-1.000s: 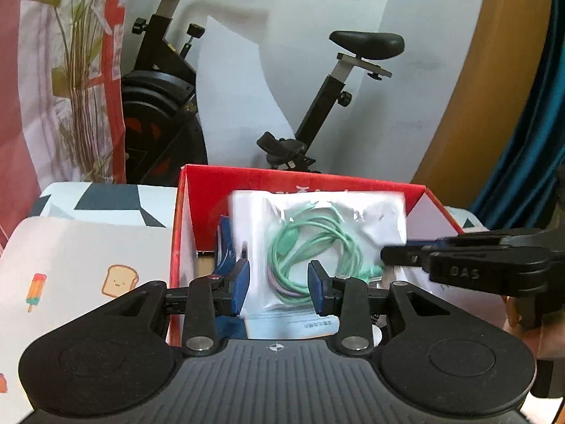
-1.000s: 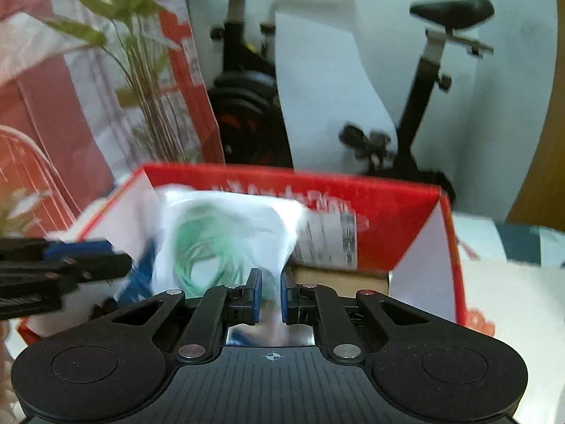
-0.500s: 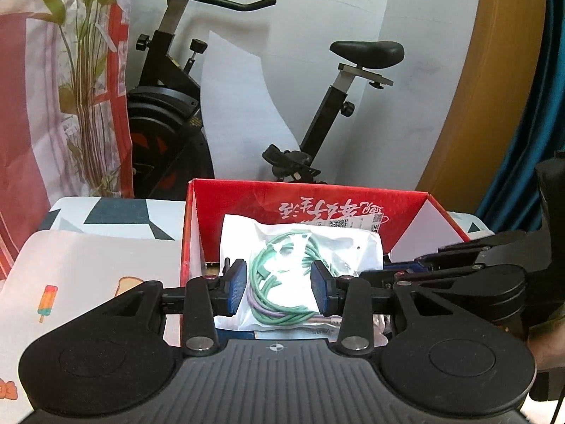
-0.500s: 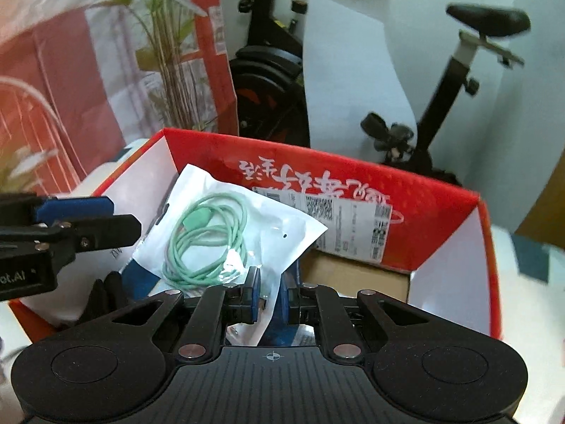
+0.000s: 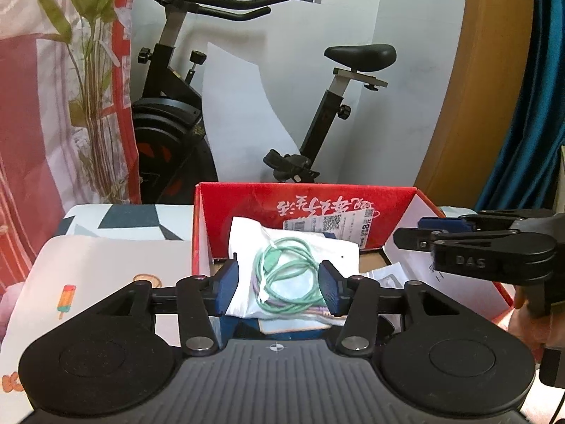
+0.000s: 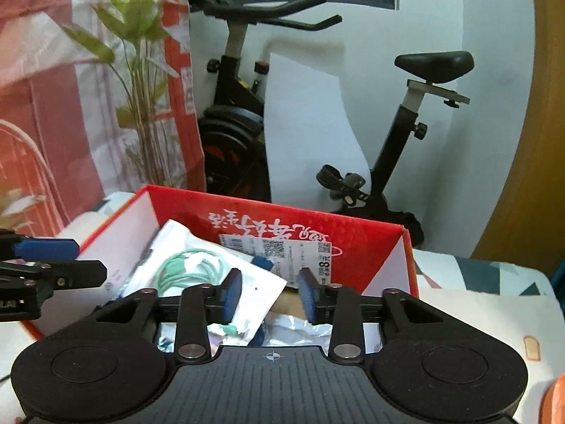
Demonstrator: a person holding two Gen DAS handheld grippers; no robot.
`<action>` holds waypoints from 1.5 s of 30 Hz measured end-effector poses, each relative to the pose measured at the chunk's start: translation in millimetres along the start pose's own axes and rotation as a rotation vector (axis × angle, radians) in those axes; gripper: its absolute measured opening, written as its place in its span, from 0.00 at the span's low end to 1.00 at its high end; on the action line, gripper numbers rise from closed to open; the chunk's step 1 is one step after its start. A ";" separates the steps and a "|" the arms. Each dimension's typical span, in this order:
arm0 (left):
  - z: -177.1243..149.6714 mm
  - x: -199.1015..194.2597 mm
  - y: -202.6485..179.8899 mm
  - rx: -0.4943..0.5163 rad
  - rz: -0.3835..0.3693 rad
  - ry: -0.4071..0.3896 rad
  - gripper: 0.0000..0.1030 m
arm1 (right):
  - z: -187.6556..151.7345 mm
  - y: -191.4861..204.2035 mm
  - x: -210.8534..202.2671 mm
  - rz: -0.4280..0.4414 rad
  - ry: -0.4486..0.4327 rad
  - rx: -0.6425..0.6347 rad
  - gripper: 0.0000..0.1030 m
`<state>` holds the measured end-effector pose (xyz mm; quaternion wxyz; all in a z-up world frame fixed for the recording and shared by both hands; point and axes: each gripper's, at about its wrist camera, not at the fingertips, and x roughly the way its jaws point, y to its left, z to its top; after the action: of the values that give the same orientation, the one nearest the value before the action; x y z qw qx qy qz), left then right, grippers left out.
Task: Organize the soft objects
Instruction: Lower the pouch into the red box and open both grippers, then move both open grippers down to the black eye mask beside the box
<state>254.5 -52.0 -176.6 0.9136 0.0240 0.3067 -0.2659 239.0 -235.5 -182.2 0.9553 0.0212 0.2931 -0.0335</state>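
Observation:
A clear bag holding a coiled green cable (image 5: 287, 268) lies inside the red cardboard box (image 5: 303, 198); the bag also shows in the right wrist view (image 6: 197, 265), in the same box (image 6: 275, 217). My left gripper (image 5: 279, 288) is open above the box's near edge, with the bag seen between its blue pads (image 5: 226, 288). My right gripper (image 6: 270, 293) is open and empty over the box, just right of the bag. The right gripper also shows side-on at the right of the left wrist view (image 5: 441, 231).
More packets and a brown carton lie in the box (image 6: 289, 300). The box stands on a printed tablecloth (image 5: 106, 268). An exercise bike (image 5: 247, 106) stands behind the table, a plant-print curtain (image 5: 53, 88) at the left and a blue curtain (image 5: 529, 123) at the right.
My right gripper was shut on the cable bag and has opened, leaving the bag lying in the box. Both grippers have drawn back and up a little.

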 end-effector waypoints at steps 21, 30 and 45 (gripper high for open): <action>-32.8 -57.3 -33.3 0.021 0.065 -0.004 0.92 | -56.1 -7.7 -75.8 0.031 -0.024 0.057 1.00; -84.4 -65.7 -39.4 -0.083 0.052 0.085 0.92 | -99.0 -23.1 -95.5 0.037 -0.013 0.037 1.00; -134.6 -46.6 -45.1 -0.182 0.059 0.261 0.92 | -168.7 -45.9 -92.5 0.028 0.074 0.052 0.99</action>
<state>127.0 -40.8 -253.6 0.8718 -0.0158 0.4447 -0.2048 64.9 -266.3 -270.8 0.9433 0.0515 0.3267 -0.0269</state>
